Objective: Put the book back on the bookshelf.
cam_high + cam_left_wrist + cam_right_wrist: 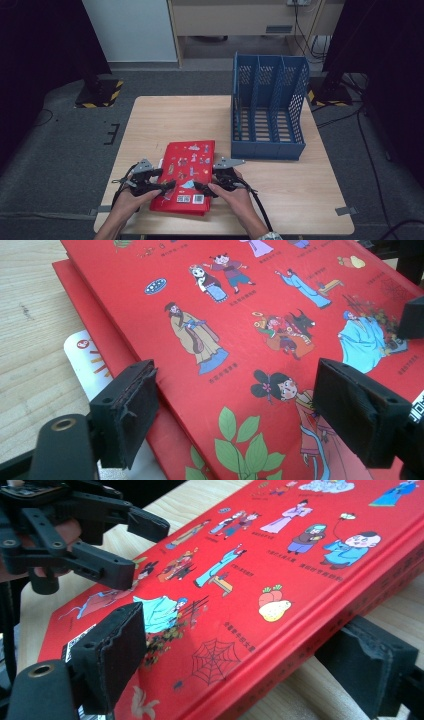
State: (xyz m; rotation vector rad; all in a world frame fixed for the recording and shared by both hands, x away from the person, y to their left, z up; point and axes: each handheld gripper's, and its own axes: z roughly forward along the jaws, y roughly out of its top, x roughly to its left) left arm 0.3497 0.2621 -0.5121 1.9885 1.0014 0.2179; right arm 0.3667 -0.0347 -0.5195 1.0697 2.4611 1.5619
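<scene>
The red picture book [186, 176] lies flat at the near edge of the wooden worktop [150, 120], at 6 o'clock from its centre, stacked on another red book with a white card poking out at its 9 o'clock side. The left gripper [169, 185] straddles the book's left edge with fingers [131, 410] spread, not pressing; the right gripper [200, 187] brackets the right edge, one finger over the cover, one under, also released. A blue file rack [268, 115] with 3 slots stands at 1 o'clock, well apart.
</scene>
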